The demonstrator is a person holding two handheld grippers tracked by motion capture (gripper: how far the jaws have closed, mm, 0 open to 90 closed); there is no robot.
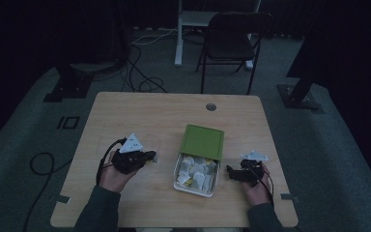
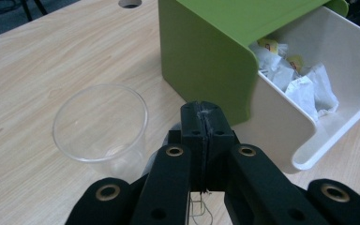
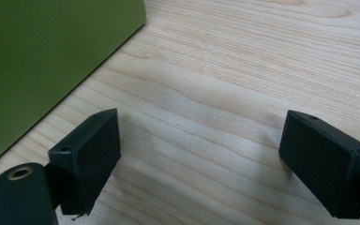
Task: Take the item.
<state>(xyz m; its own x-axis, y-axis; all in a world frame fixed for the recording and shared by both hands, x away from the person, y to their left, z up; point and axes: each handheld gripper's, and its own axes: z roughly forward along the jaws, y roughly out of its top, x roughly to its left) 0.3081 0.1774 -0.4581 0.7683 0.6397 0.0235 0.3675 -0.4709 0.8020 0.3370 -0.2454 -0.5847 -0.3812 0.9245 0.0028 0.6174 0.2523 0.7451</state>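
risk entry: your left hand-held gripper (image 2: 201, 123), jaws together pinching a thin string, hangs beside the cup (image 2: 101, 124) near the box (image 2: 206, 51); a swing topples the cup; right hand-held gripper (image 3: 199, 154) stands apart, empty.

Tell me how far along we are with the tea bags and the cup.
Done: the box is slid open, tea bags exposed. In hand: the left gripper is shut on a thin string. Left: the cup looks empty; the right gripper waits open beside the box.

High view overhead, claw views close and low, all sharing green box (image 1: 202, 141).
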